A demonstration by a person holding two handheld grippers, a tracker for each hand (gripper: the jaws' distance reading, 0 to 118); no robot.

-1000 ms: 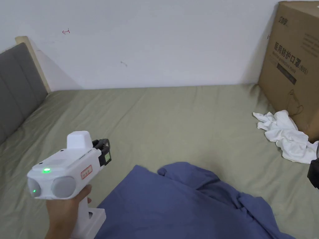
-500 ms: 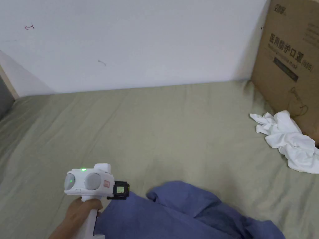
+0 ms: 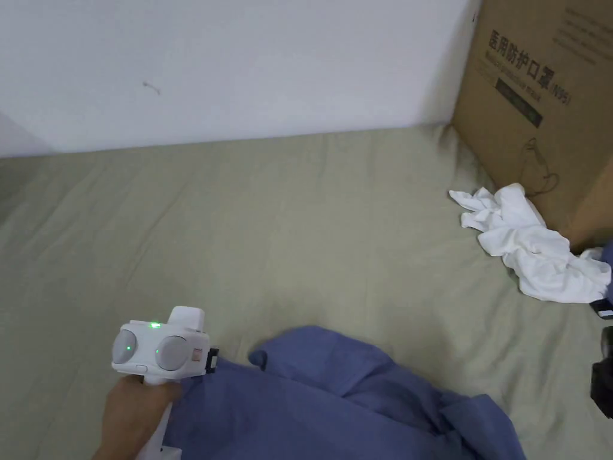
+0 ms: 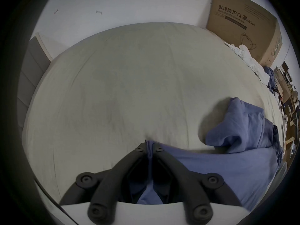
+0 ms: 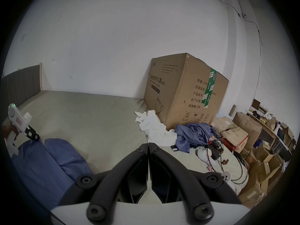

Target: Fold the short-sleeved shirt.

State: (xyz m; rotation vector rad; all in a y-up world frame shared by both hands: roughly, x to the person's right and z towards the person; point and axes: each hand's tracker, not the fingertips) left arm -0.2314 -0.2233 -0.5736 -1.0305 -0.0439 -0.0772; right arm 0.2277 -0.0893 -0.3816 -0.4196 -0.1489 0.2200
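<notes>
Left hand-held gripper (image 4: 149,149) clamped on blue shirt (image 4: 211,168), cardboard box (image 3: 539,102) well apart.

Head view looks down across the bed (image 3: 299,203); both gripper views sit low, sharing the cardboard box (image 5: 186,90)

A bed with a wrinkled olive-green sheet (image 3: 311,221) carries a crumpled blue cotton shirt (image 3: 335,401), a white rumpled cloth (image 3: 533,251), and a large brown cardboard box (image 3: 539,102), seemingly resting on its far corner.
</notes>
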